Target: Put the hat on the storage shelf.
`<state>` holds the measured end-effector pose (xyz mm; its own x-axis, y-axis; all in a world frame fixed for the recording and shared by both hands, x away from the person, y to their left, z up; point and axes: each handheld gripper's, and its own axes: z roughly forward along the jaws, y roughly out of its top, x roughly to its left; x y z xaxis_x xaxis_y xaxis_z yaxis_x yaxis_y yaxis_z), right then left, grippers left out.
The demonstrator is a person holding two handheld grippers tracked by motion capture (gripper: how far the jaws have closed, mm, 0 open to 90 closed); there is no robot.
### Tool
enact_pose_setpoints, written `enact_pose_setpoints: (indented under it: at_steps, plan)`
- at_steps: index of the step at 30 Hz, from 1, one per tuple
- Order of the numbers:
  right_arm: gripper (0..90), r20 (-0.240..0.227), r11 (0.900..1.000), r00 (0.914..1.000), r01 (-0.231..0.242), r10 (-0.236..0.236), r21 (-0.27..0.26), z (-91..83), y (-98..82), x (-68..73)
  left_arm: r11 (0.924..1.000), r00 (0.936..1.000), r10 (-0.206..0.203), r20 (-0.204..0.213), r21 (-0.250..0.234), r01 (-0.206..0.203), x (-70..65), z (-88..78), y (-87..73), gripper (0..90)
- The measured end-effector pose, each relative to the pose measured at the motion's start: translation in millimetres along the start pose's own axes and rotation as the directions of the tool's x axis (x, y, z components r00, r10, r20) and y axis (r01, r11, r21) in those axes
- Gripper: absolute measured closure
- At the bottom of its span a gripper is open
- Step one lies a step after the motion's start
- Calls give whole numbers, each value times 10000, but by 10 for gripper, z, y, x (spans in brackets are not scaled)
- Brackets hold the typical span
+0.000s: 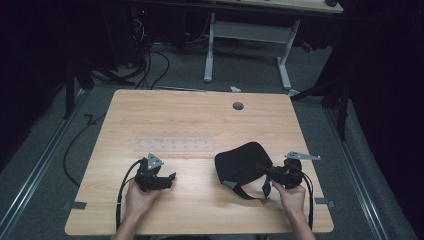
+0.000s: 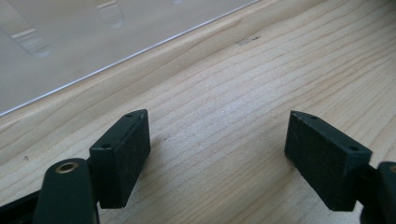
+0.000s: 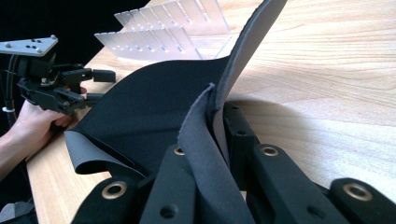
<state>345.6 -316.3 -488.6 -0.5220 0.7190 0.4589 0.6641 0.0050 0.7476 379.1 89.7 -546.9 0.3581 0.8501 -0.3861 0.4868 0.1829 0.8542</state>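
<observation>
Left tongs (image 2: 217,158) jaws wide apart, low; right tongs (image 1: 264,170) clamped closed.

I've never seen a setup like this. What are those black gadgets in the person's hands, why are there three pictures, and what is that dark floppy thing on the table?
No robot here: a person holds a hand-held two-jaw clamp in each hand. The high view looks down on a wooden table. The left gripper rests near the table's front edge, and the right gripper reaches into a black fabric piece, something soft like a cap or pouch.

The other two pictures come from small cameras riding on each gripper, looking along its jaws. In the left gripper view the jaws stand wide apart over bare wood, holding nothing. In the right gripper view the jaws are closed on an edge of the fabric, lifting it up.

Also on the table: a clear plastic rack with a row of slots, lying beyond the left gripper.
</observation>
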Motion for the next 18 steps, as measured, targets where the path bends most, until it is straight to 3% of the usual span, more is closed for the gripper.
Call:
enact_pose_setpoints:
  at_steps: [11, 18]
  plan:
    - [848, -250, 9997, 9993, 263, -263, 9, 5, 16, 179, 9998, 9944, 173, 1040, 54, -180, -183, -194, 64, 227]
    - [848, -387, 9994, 9988, 306, -299, 159, 81, 67, 289, 9988, 9802, 484, 1920, -81, -477, -420, -304, 155, 226]
